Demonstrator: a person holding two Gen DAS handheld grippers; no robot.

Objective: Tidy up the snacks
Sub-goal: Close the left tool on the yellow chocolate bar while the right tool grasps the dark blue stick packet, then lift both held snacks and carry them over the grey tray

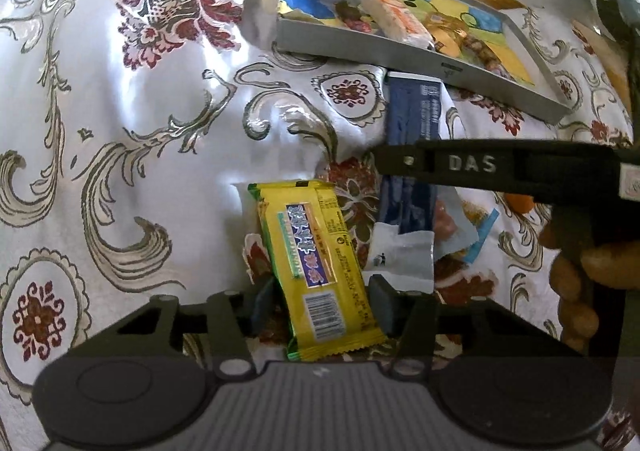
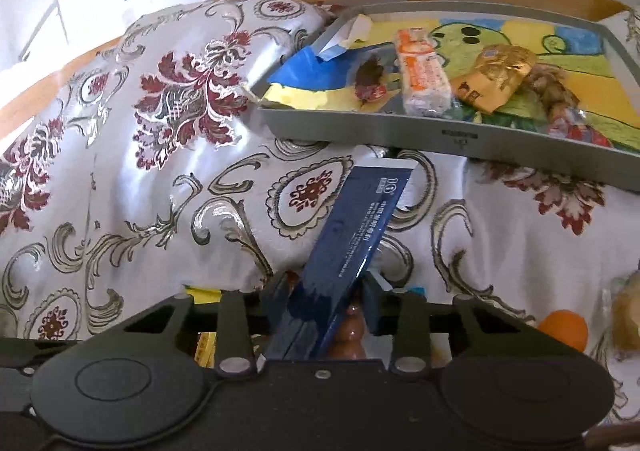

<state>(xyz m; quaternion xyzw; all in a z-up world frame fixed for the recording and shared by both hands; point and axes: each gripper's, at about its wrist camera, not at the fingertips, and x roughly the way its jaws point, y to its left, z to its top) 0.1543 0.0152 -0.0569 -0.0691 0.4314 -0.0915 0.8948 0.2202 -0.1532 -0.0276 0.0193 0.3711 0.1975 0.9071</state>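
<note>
Between right tongs point(image 2: 326, 303): tilted blue packet point(image 2: 352, 227).

free: patterned cloth point(image 2: 120, 171) left of the packets lies bare | blocked: grey tray point(image 2: 400, 139) ahead, wrappers filling its middle | blocked: right gripper point(image 1: 400, 161) crossing above the dark blue packet point(image 1: 412, 119), loose wrappers point(image 1: 404, 255) just beside

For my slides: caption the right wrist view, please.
Right hand-held gripper shut on a blue packet, facing the grey tray of snacks.
</note>
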